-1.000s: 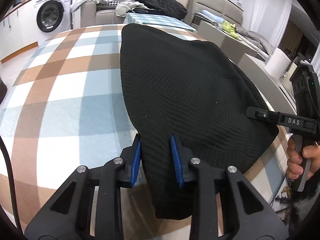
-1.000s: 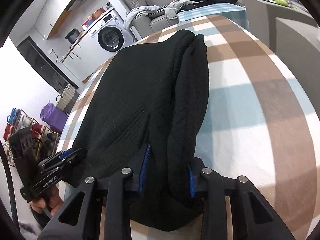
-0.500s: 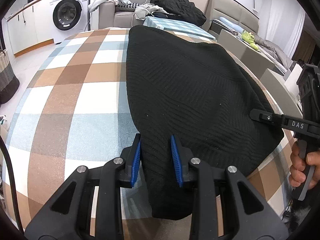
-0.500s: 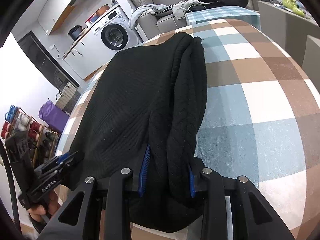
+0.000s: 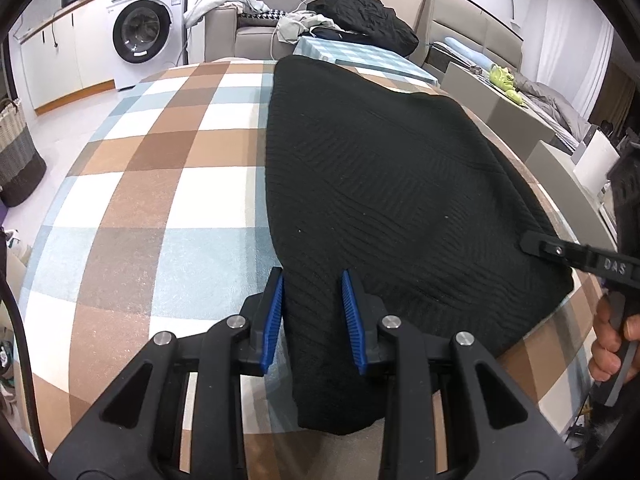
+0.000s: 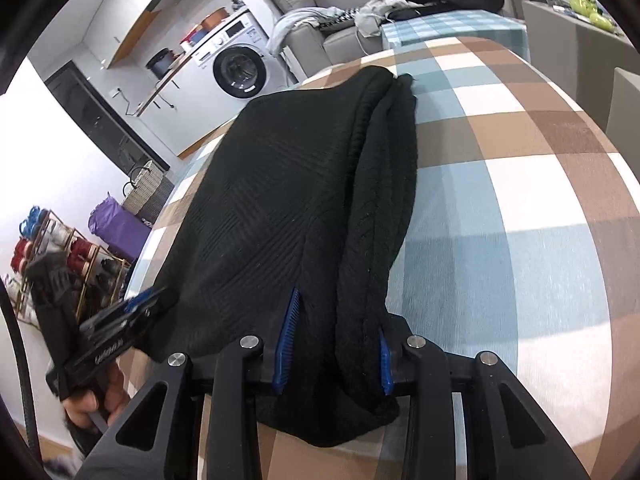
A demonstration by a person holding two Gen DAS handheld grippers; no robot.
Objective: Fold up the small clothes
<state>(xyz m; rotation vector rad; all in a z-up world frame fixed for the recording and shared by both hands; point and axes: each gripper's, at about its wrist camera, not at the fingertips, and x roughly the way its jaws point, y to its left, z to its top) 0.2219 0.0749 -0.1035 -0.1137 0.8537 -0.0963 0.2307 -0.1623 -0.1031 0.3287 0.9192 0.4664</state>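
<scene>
Black knit sweater (image 5: 384,184) lies flat on the counter (image 5: 160,208), which wears a brown, blue and white checked cloth. The sweater runs lengthwise away from both cameras, its near hem hanging a little over the counter's near edge.

Left gripper (image 5: 312,316) — clamped on the near hem at the sweater's left corner; the fabric fills the space between the blue pads (image 5: 274,320) and both press on it. From the right wrist view this same gripper shows at the lower left, a hand (image 6: 92,400) wrapped round its handle.

Right gripper (image 6: 334,344) — clamped on the near hem at the right corner, where the knit bunches into a thick rolled fold along the sweater's right edge; that fold sits squeezed between the pads (image 6: 286,340). In the left wrist view one finger of this gripper rests on the sweater's right corner.

Background: washing machine (image 5: 148,36) against the far wall, sofa (image 5: 240,32) piled with clothes, wicker basket (image 5: 18,152) on the floor.
</scene>
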